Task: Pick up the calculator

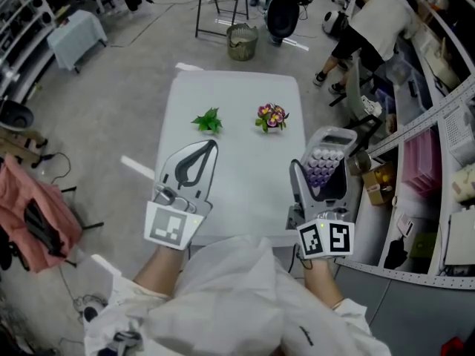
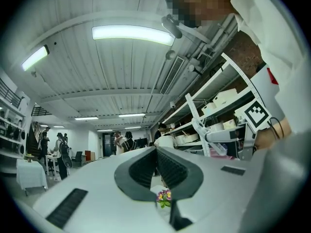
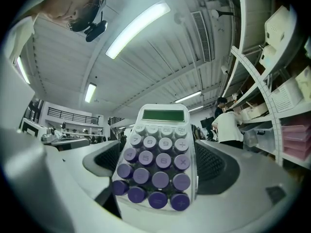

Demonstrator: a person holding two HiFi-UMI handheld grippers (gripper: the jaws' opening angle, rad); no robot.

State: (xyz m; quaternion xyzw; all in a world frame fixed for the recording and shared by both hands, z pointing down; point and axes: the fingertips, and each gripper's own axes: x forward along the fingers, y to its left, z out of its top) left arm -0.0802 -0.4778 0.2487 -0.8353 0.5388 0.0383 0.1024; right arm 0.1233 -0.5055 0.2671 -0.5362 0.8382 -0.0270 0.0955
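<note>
The right gripper [image 1: 323,154] has its two jaws wide apart, and they squeeze the calculator [image 3: 158,154] from both sides. The calculator is white with a green screen at its top and round purple keys that get darker toward the bottom. It stands up between the jaws with its keys facing the person, and in the right gripper view the ceiling lights are behind it. In the head view it sits at 3 o'clock from the middle of the white table [image 1: 237,87], right over the table's edge. The left gripper [image 1: 210,145] is at 8 o'clock from the middle of the table. Its jaws are pressed together at the tips and nothing is between them. Each gripper has a cube with square marks at the end near the person, one on the left [image 1: 172,227] and one on the right [image 1: 325,238]. On the table, a small green plant [image 1: 208,120] lies at 11 o'clock and a little bunch of flowers [image 1: 272,116] lies at 1 o'clock, well apart from each other. A waste basket [image 1: 242,41] stands on the floor past the table at 12 o'clock. A person in a white top [image 1: 375,21] bends over at 2 o'clock, near the shelves.
</note>
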